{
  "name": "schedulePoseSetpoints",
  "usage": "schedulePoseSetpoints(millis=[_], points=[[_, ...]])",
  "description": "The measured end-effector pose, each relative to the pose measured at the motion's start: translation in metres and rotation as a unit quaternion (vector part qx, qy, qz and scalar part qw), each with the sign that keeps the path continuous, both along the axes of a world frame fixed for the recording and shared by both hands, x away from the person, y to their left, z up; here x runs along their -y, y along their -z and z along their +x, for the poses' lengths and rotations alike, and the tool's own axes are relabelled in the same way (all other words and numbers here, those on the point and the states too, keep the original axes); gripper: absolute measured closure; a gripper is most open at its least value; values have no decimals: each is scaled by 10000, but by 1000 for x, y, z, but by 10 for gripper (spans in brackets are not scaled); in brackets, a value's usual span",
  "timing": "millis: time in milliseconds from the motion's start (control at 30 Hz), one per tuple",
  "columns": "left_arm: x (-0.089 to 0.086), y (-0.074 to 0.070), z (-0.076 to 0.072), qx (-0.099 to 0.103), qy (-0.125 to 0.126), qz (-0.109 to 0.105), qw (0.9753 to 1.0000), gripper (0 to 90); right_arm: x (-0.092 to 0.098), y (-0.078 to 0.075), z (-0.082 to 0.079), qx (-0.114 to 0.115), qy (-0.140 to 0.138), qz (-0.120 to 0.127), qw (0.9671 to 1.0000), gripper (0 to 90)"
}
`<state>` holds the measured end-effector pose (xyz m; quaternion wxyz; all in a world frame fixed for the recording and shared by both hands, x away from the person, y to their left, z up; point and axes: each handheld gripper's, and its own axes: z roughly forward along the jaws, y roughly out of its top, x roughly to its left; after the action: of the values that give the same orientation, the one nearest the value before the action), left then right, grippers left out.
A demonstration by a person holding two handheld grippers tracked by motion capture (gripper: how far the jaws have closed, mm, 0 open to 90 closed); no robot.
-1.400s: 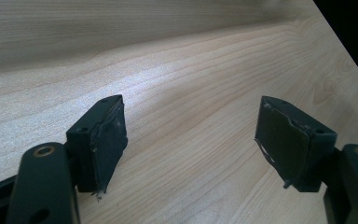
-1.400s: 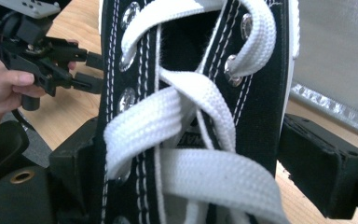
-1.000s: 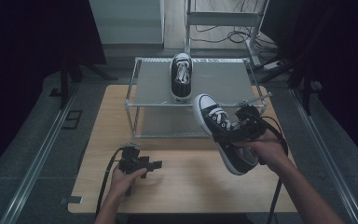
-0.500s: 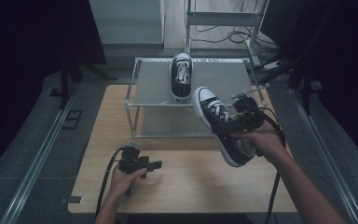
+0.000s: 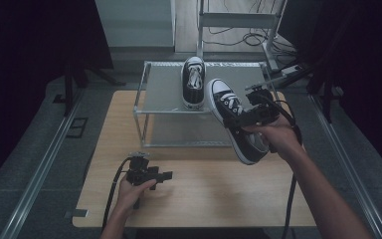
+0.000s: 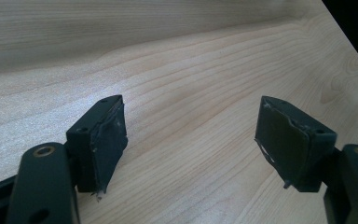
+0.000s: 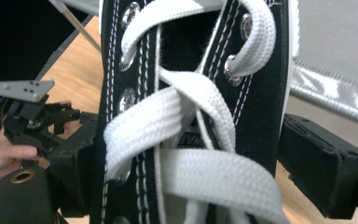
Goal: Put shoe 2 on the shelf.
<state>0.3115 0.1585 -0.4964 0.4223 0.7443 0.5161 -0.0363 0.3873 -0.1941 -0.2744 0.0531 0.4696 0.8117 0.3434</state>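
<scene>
Right gripper (image 5: 239, 119) jaws clamped on black sneaker (image 5: 231, 122), held tilted beside the rack (image 5: 151, 94). Left gripper (image 5: 161, 175) jaws apart, low over surface (image 5: 204, 189).

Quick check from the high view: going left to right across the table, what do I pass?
Left gripper, resting low on the table → shoe on the shelf → shoe held in the air → right gripper clamped on it.

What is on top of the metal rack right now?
One black-and-white sneaker rests on the rack. The right gripper holds a second sneaker, hiding the shelf's right front corner.
</scene>
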Motion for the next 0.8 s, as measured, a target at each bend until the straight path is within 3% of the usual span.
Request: schedulePoseSetpoints(millis=[200,300,800], points=[[-2,-1,0,7,-14,-30,10000,248,-4,-5,13,-48,128,-48,9999,138],[-3,-3,0,8,14,-159,9999,248,-7,-7,20,-86,179,-71,9998,138],[-5,-3,0,7,-15,-165,9999,248,-16,-16,57,-245,690,-51,9973,138]])
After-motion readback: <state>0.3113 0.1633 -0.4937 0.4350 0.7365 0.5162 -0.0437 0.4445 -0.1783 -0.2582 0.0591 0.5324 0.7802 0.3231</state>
